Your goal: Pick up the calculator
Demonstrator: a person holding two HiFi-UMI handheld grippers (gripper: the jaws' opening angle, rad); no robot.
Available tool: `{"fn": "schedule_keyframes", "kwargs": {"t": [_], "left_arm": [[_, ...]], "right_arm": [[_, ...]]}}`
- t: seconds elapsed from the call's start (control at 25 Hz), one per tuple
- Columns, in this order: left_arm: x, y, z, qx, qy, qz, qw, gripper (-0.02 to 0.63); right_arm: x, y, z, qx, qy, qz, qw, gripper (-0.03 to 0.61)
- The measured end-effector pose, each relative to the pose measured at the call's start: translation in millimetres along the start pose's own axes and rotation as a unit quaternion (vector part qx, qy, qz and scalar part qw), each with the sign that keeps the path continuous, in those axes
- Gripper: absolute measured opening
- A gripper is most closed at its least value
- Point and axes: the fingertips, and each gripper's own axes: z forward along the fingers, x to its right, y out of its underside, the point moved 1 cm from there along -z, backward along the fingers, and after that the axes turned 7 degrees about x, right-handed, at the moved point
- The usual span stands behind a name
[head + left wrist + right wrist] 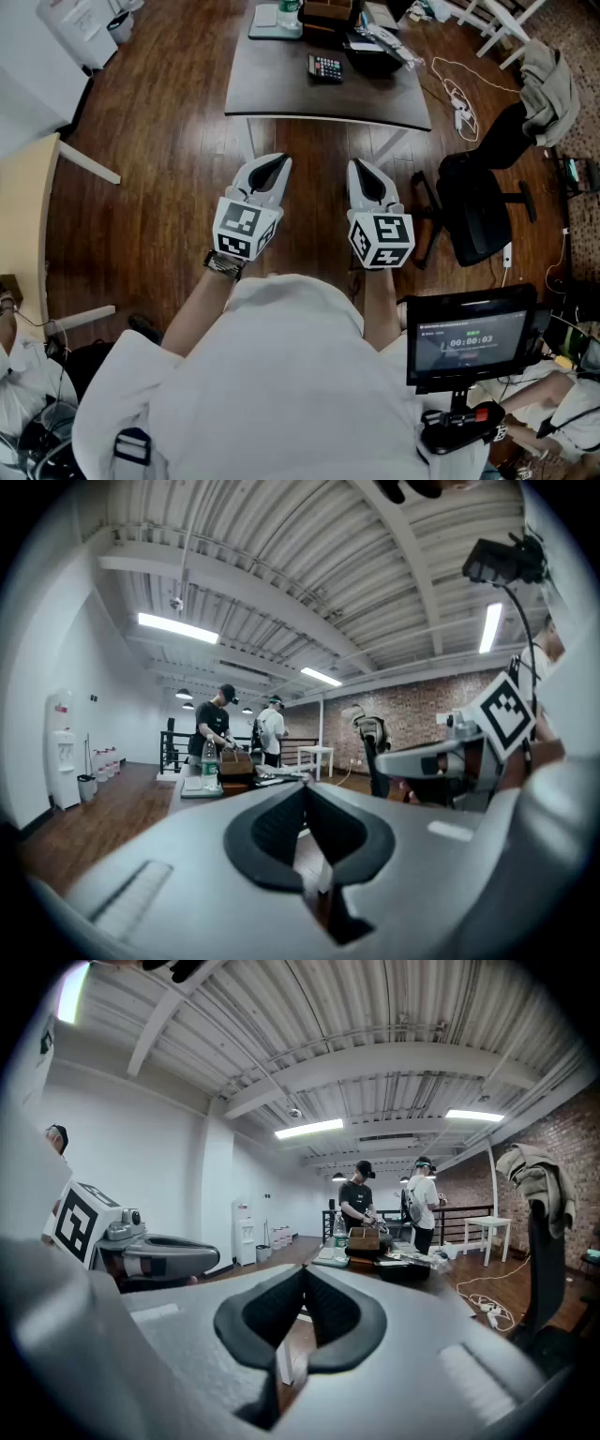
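Only the head view showed the calculator: it lay flat on the dark bench, near the middle of it, just in front of a black tray and well ahead of both tongs. From that view the left tongs and right tongs were held side by side over the floor, short of the bench's near edge, touching nothing.

The gripper views settled the grip. The left tongs had their dark pads brought together with nothing between them, and the right tongs were likewise closed and empty. In these low views the calculator could not be made out. They did show what the head view missed: two people standing at the far side of the bench, a water bottle and a brown box on it, a water dispenser against the white wall, a brick wall, a small white table and a ribbed ceiling with strip lights.

The floor was dark wooden boards. A black office chair with a jacket over its back stood right of the bench, a white cable trailing beside it
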Motion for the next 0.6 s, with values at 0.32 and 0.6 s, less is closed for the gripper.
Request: {"fn": "schedule_keyframes", "kwargs": {"t": [0.32,0.6], "left_arm": [[21.0,-0.4,13.0,0.004,0.058,0.079,0.9952,0.005],[10.3,6.5,3.9,-0.008,0.06,0.061,0.9963,0.005]], "right_arm": [[5.0,9.3,-5.9,-0.01,0.022,-0.007,1.0,0.002],[-12.7,5.8,0.1,-0.016,0.023,-0.02,0.999,0.002]]}}
